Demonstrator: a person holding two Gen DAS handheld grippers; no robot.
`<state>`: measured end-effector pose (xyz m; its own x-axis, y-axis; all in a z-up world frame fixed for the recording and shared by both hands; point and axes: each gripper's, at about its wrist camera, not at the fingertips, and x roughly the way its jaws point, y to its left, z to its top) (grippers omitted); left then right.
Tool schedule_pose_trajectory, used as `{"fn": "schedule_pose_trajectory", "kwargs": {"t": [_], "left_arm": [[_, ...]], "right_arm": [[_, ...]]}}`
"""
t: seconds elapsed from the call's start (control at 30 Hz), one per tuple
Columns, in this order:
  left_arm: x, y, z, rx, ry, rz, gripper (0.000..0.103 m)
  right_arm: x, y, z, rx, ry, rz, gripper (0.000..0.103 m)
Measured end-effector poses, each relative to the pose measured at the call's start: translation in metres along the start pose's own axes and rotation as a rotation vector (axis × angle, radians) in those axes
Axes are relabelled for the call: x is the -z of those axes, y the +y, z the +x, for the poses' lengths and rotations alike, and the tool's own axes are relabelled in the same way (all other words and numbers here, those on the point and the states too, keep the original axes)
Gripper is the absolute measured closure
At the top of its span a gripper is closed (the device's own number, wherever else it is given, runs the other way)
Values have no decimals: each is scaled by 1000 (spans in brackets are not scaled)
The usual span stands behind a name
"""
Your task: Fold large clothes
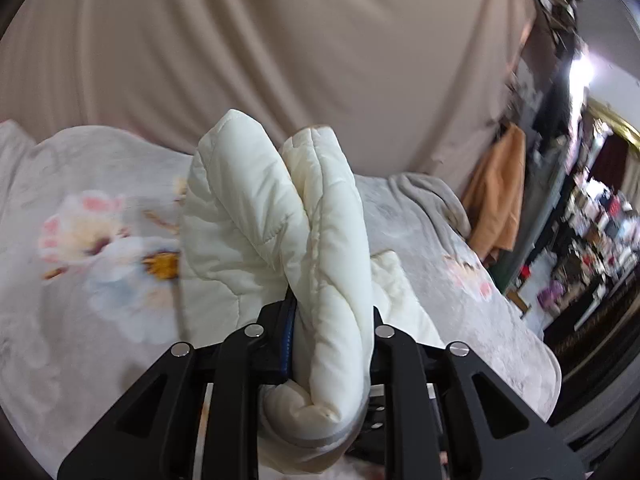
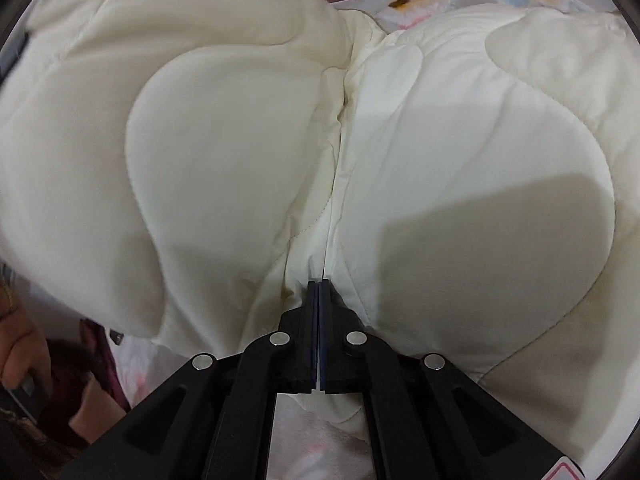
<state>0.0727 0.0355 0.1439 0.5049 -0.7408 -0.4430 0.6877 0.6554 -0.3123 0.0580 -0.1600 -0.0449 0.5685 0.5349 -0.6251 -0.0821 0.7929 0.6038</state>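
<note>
No writing or label shows on anything here. The left gripper is clamped on a thick bunched fold of the cream quilted padded garment, which stands up from its jaws, long axis running away toward the beige draped cloth, above the grey floral blanket. The right gripper is pinched tight on the garment's centre seam, with the garment spread across the bed.
</note>
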Motion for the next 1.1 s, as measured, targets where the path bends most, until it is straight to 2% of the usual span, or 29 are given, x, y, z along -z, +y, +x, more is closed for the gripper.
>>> {"fn": "schedule_pose_trajectory", "kwargs": {"t": [0.13, 0.27, 0.4, 0.53, 0.67, 0.77, 0.9, 0.97, 1.0, 1.03, 1.1], "left_arm": [[2, -40, 51, 22, 81, 77, 85], [12, -63, 90, 10, 140, 123, 86], [24, -80, 125, 6, 197, 145, 86], [46, -93, 160, -10, 263, 172, 87], [63, -99, 181, -27, 295, 176, 87], [70, -99, 185, -44, 293, 168, 86], [64, -105, 165, -49, 266, 188, 78], [50, -107, 136, -14, 210, 192, 67], [42, -105, 118, 20, 178, 178, 62], [35, -100, 99, 53, 144, 155, 52], [21, -84, 64, 68, 80, 96, 40]], "right_arm": [[13, -8, -27, -41, -2, 67, 103], [42, -35, -81, -36, -92, 143, 100], [69, -61, -137, 53, -198, 203, 97], [82, -70, -169, 96, -263, 216, 93], [87, -67, -180, 171, -290, 200, 93], [88, -63, -183, 182, -309, 201, 93], [79, -74, -200, 191, -347, 218, 90], [74, -77, -211, 205, -373, 211, 85], [68, -72, -218, 216, -397, 200, 73], [63, -68, -224, 220, -419, 190, 56], [54, -60, -237, 200, -468, 169, 39]]}}
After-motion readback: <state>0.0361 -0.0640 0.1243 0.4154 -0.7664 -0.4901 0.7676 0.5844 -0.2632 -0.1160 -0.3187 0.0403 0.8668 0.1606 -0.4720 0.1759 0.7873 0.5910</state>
